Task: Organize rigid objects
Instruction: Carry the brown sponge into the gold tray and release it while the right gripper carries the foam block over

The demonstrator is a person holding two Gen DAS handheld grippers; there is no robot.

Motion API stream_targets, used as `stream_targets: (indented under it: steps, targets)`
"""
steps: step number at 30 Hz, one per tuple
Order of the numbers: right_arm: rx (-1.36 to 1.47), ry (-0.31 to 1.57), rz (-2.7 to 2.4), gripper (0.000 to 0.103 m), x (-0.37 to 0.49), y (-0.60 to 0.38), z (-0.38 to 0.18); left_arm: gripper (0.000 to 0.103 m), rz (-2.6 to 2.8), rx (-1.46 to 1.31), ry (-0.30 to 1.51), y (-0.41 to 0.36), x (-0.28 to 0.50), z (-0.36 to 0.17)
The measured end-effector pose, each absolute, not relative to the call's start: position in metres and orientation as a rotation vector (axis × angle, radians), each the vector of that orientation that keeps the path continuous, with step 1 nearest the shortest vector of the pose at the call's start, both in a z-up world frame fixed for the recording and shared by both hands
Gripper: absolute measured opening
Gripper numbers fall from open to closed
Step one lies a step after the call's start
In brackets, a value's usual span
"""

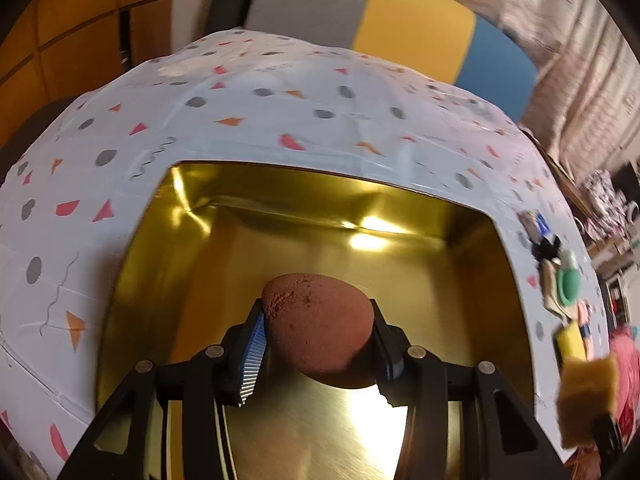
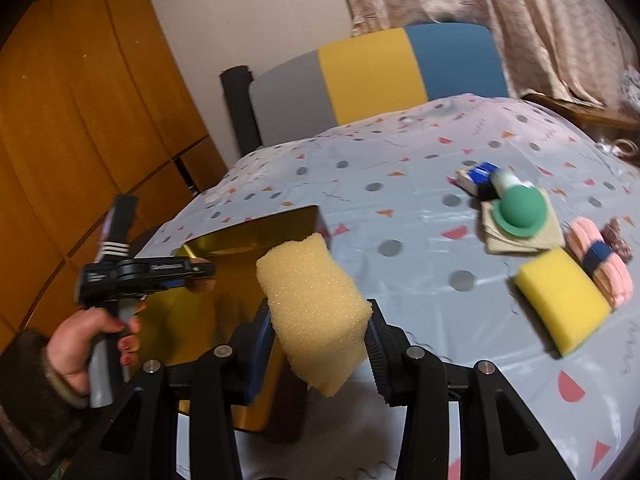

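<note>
Worktop (image 2: 420,248) under a pale tablecloth (image 1: 248,120) printed with grey dots and pink and orange shapes. Chair (image 2: 372,76) at the far edge; backrest in grey, yellow and blue vertical panels, dark post on its left side. Orange-brown wooden panelled wall (image 2: 80,120) on the left. Plain light wall section (image 2: 248,12) behind the chair. Beige patterned curtain (image 2: 500,12) at upper right. Right-hand background clutter blurred, not identifiable.

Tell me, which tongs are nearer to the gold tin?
Left. The left tongs hold a brown egg-shaped sponge directly over the open gold tin. The right tongs, gripping a tan sponge, are beside the tin, on its right.
</note>
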State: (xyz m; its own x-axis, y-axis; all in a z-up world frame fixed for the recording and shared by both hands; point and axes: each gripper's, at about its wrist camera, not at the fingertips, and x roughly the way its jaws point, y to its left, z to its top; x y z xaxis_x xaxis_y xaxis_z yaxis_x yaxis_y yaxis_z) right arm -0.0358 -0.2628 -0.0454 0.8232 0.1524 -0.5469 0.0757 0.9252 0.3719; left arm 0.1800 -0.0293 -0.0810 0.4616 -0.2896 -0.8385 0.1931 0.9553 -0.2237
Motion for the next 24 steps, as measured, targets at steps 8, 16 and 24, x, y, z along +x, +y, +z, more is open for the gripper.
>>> stream_targets:
  steps: [8, 16, 24]
  targets:
    - [0.378, 0.621, 0.082, 0.044, -0.02, -0.242, -0.034, 0.061, -0.194, -0.104, 1.008, -0.015, 0.213, -0.083]
    - [0.353, 0.655, 0.114, 0.044, -0.009, -0.223, -0.035, 0.084, -0.209, -0.046, 0.873, -0.012, 0.208, -0.052]
    - [0.344, 0.712, 0.149, 0.044, 0.017, -0.202, -0.034, 0.083, -0.243, -0.084, 0.819, 0.012, 0.174, -0.028]
